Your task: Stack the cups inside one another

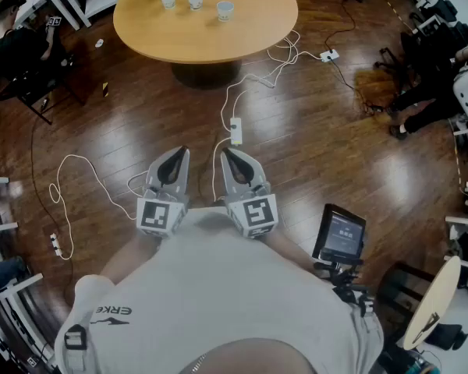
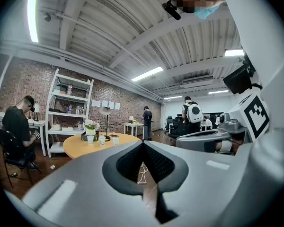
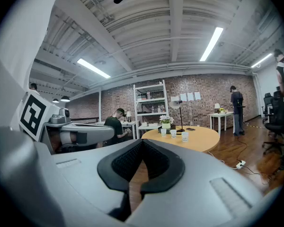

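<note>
With my left hand-held gripper (image 1: 179, 153) and right hand-held gripper (image 1: 227, 153) pressed together, empty, I'd near the table (image 1: 242, 41) before spreading them for the 3 cups (image 1: 195, 0).

Seen from above, a person holds two grey grippers side by side, just apart, near the chest. Both point away and slightly downward. The left gripper (image 1: 179, 151) has its jaws pressed together, empty. The right gripper (image 1: 227, 152) is the same. The left forearm (image 1: 122, 257) and right forearm (image 1: 289, 246) angle inward behind them.
</note>
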A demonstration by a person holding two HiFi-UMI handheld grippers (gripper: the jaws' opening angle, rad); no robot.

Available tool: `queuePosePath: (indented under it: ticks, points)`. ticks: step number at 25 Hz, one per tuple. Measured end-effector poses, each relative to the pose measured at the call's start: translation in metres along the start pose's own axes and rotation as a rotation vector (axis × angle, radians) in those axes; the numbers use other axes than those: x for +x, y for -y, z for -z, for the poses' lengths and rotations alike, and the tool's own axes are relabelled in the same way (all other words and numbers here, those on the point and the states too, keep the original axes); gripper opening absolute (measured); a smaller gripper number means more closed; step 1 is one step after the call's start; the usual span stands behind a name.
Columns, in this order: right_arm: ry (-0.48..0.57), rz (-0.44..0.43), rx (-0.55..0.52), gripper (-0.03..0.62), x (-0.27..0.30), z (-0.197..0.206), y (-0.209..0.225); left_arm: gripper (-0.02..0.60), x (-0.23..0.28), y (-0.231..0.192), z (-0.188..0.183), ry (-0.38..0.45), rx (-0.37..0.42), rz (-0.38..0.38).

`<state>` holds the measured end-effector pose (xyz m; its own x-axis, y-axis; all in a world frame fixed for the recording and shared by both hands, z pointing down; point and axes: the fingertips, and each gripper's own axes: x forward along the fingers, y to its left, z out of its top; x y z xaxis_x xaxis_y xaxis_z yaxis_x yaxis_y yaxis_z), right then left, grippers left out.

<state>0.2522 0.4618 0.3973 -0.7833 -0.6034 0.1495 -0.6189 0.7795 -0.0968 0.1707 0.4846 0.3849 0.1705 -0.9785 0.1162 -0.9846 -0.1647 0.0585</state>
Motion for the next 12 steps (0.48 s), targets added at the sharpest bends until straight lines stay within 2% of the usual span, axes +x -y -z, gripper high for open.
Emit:
queuePosePath:
  ticks: [6,12]
  points:
    - [-0.001,-0.025,-0.003,0.014,-0.010,0.005,0.015,0.002,0.005,0.024,0.003,-0.007,0.005,-0.003]
    - [-0.008,-0.047,-0.004,0.014,0.009,0.002,0.017,0.002,0.016,0.004,0.005,0.007,0.020,-0.023]
